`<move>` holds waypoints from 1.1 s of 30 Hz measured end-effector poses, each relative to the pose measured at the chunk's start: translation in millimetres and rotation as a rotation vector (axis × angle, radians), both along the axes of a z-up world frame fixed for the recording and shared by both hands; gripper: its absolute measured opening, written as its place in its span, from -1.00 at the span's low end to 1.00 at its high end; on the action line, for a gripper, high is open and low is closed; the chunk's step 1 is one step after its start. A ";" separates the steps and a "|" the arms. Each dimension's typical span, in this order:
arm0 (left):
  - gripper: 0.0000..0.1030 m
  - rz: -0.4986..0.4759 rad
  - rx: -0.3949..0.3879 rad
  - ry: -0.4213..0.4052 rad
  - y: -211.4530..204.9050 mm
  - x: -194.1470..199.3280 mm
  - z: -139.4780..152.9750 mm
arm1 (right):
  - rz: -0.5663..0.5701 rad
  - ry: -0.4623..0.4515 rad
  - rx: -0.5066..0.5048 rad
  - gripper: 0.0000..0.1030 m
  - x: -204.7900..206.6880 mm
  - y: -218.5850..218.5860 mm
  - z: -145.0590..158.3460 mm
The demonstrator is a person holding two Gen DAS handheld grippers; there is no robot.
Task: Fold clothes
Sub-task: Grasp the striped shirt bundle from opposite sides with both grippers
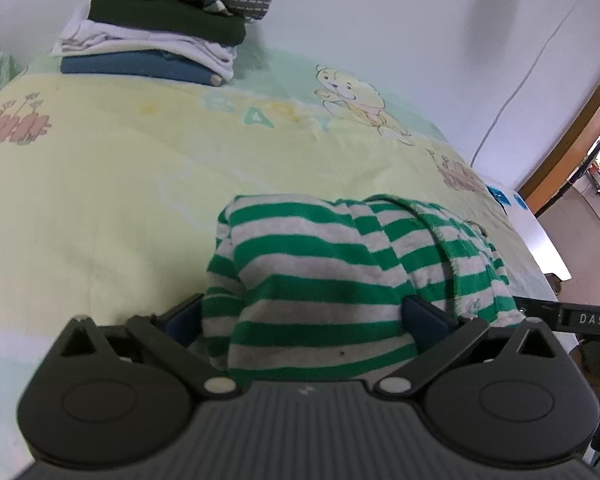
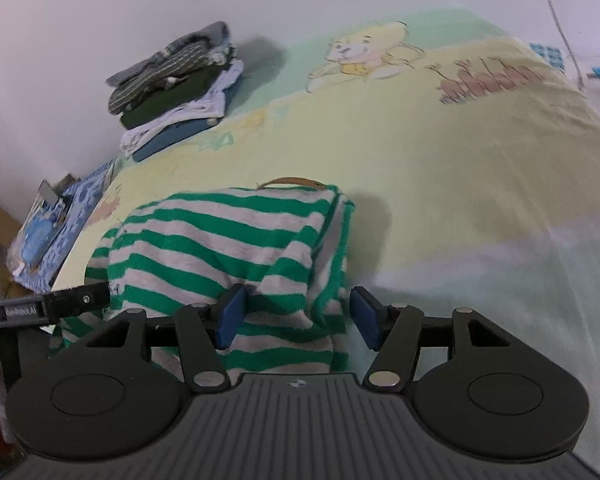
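Garment: a green-and-grey striped garment (image 1: pixel 320 272) lies bunched and partly folded on the bed cover (image 1: pixel 100 200), at the cover's near edge – right in front of both grippers.
Garment detail: in the right wrist view a brown strap or loop (image 2: pixel 290 181) shows at its far edge; what it belongs to cannot be told.
Left gripper (image 1: pixel 302 316): jaws spread very wide, one blue pad on each side of the striped cloth. The cloth fills the gap between them, but the pads do not visibly press it; it looks released, not gripped.
Right gripper (image 2: pixel 298 316): jaws apart, set over the right-hand end of the garment. The left pad touches or lies against a fold of the stripes, while the right pad stands clear of the cloth, over the bare cover. No grip shows.
Grippers together: the tip of each tool shows at the edge of the other's view, so they sit near each other, side by side at the garment.
Bed cover: pale yellow and green, printed with a bear (image 1: pixel 356 100), letters and small fences.
Stack of folded clothes (image 1: pixel 160 28): near the cover's far left corner, against the white wall (image 1: pixel 380 8) – blue at the bottom, then white, dark green, and a striped grey piece on top, well apart from the garment.
Cable (image 1: pixel 516 92): a white one runs down the wall beyond the cover's far right edge.
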State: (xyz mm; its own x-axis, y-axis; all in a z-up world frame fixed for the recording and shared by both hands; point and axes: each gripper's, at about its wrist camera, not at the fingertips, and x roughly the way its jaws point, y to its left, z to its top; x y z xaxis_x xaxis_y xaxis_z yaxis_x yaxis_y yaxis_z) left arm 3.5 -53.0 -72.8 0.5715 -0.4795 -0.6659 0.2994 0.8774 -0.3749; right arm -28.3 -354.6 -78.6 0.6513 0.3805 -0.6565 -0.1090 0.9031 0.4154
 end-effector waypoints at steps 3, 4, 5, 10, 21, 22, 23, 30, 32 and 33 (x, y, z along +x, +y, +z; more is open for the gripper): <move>0.99 -0.006 0.000 0.001 0.5 1.4 0.0 | 0.011 -0.002 0.008 0.20 2.0 0.2 0.6; 0.99 -0.008 0.001 0.004 0.5 2.2 0.2 | 0.011 0.001 0.013 0.20 1.4 -0.5 0.9; 0.99 -0.010 0.002 0.006 0.6 3.1 0.3 | 0.013 0.002 0.018 0.19 0.7 -1.6 0.7; 0.99 -0.009 0.015 0.039 1.5 5.0 3.0 | 0.028 0.022 0.020 0.17 -3.2 -9.3 2.4; 0.99 0.065 0.225 0.029 -10.2 -2.0 29.4 | 0.001 0.054 0.082 0.19 -2.0 -15.7 12.9; 0.99 0.059 0.239 0.027 -12.2 -1.8 29.5 | 0.005 0.055 0.071 0.20 1.0 -11.9 13.0; 0.99 0.054 0.251 0.027 -14.0 -1.5 29.4 | 0.009 0.055 0.060 0.22 4.1 -8.2 13.1; 0.99 0.058 0.247 0.058 -12.5 4.4 25.2 | -0.001 0.044 0.020 0.29 4.5 0.7 3.9; 0.99 0.055 0.245 0.065 -12.5 4.8 24.4 | 0.000 0.043 0.003 0.30 2.2 0.8 4.7; 0.99 0.055 0.243 0.068 -12.3 5.3 24.0 | -0.001 0.048 0.004 0.30 0.5 -0.2 5.0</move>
